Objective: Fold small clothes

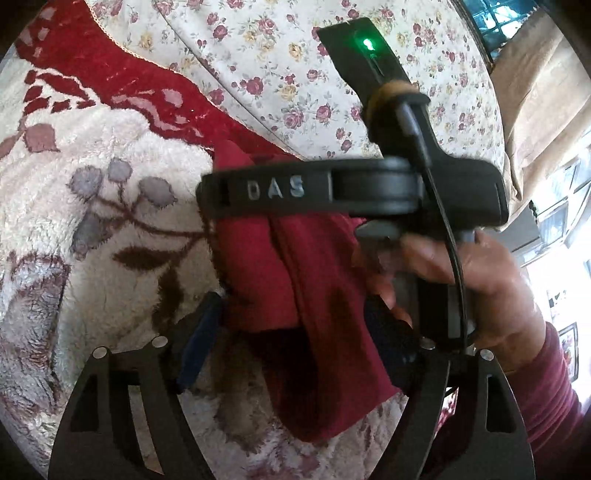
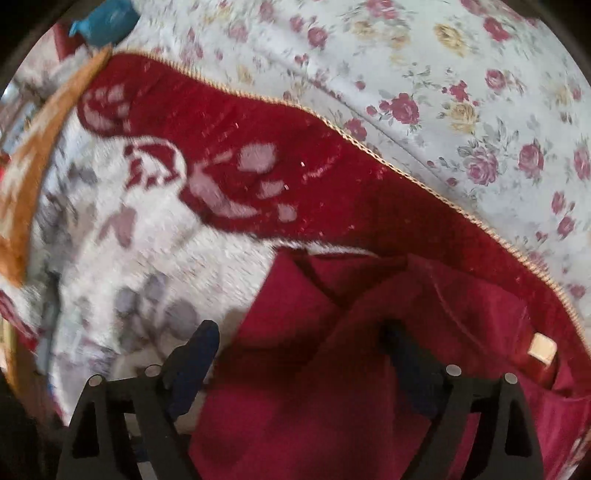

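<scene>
A small dark red garment [image 1: 295, 280] is bunched on a fluffy white blanket with a red border [image 1: 92, 206]. My left gripper [image 1: 295, 336] stands open around the bunched cloth, one finger on each side. The right gripper's black body marked "DAS" [image 1: 351, 188] crosses just above the garment, held by a hand [image 1: 480, 280]. In the right wrist view the garment [image 2: 332, 387] spreads under my right gripper [image 2: 303, 354], whose fingers stand apart. The right finger [image 2: 402, 350] is partly sunk in the cloth. A pale label [image 2: 543, 349] shows on the garment at right.
A floral sheet [image 1: 295, 74] covers the bed beyond the blanket's red border [image 2: 295, 166]. A beige curtain [image 1: 535, 92] and a bright window lie at far right. A blue object [image 2: 107, 22] and an orange-brown edge [image 2: 26, 192] sit at the left.
</scene>
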